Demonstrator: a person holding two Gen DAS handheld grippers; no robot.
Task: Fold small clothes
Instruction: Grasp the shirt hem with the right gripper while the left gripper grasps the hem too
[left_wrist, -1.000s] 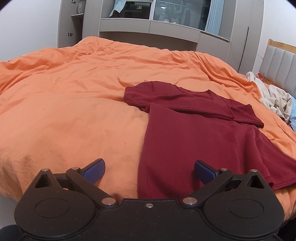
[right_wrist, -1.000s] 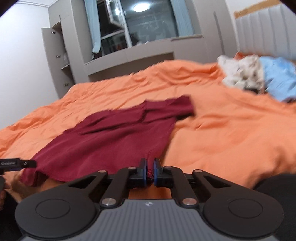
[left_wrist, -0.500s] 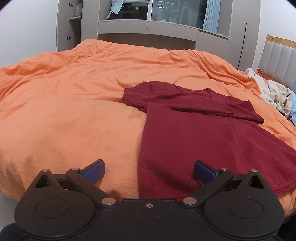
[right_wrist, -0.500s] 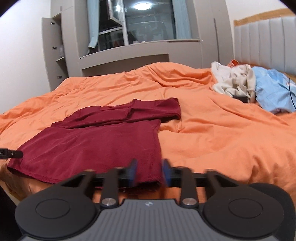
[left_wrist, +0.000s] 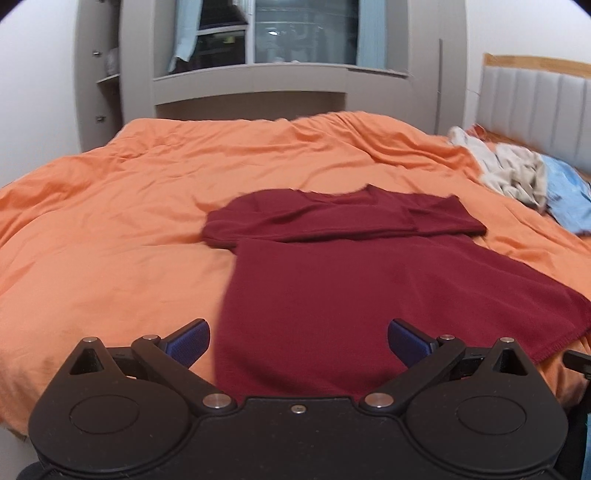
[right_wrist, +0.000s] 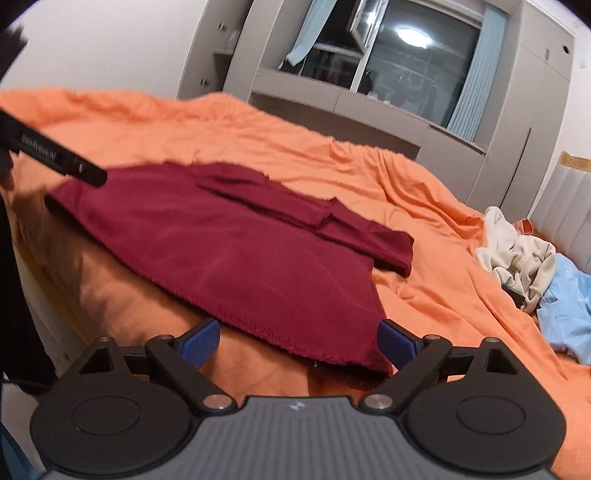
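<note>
A dark red shirt (left_wrist: 351, 280) lies flat on the orange bed cover (left_wrist: 110, 229), its sleeves folded across the top. It also shows in the right wrist view (right_wrist: 229, 251). My left gripper (left_wrist: 298, 341) is open and empty above the shirt's near hem, at its left corner. My right gripper (right_wrist: 298, 339) is open and empty just above the hem's right corner. The left gripper's finger (right_wrist: 55, 155) pokes in at the left of the right wrist view.
A heap of cream clothes (left_wrist: 513, 173) and a light blue garment (left_wrist: 569, 203) lie at the right near the padded headboard (left_wrist: 535, 107); they also show in the right wrist view (right_wrist: 517, 258). Grey cabinets and a window stand behind the bed. The bed's near edge is right below the grippers.
My right gripper opened and let go of the shirt's hem, then swung to the right corner. My left gripper stayed open and turned right, so the shirt now sits centred.
</note>
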